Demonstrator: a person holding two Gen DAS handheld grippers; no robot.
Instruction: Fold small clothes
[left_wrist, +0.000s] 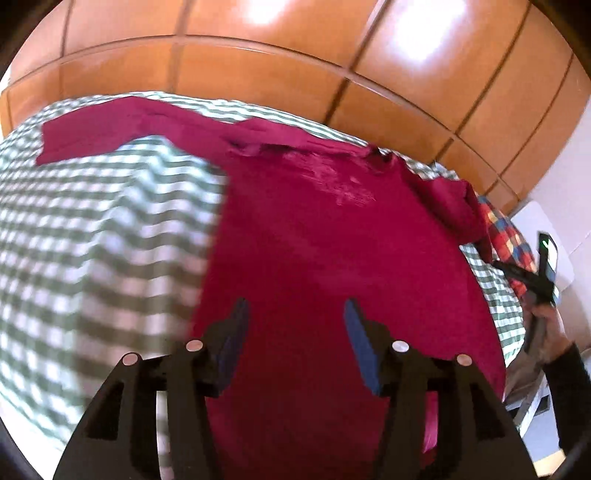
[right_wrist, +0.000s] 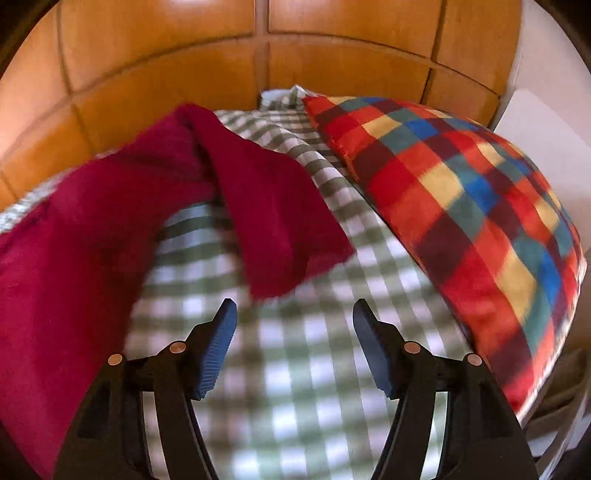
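Note:
A crimson long-sleeved shirt (left_wrist: 325, 236) lies spread on the green-and-white checked bed cover (left_wrist: 92, 229). One sleeve (left_wrist: 110, 129) stretches out to the far left. My left gripper (left_wrist: 293, 314) is open and empty above the shirt's lower body. In the right wrist view the shirt's other sleeve (right_wrist: 273, 210) lies bent on the cover, its cuff just ahead of my right gripper (right_wrist: 293, 314), which is open and empty. The right gripper also shows at the right edge of the left wrist view (left_wrist: 535, 280), held in a hand.
A multicoloured checked pillow (right_wrist: 461, 206) lies on the bed to the right of the sleeve. Wooden wardrobe panels (left_wrist: 295, 55) stand behind the bed. The bed's right edge (left_wrist: 513, 332) drops off by a white surface.

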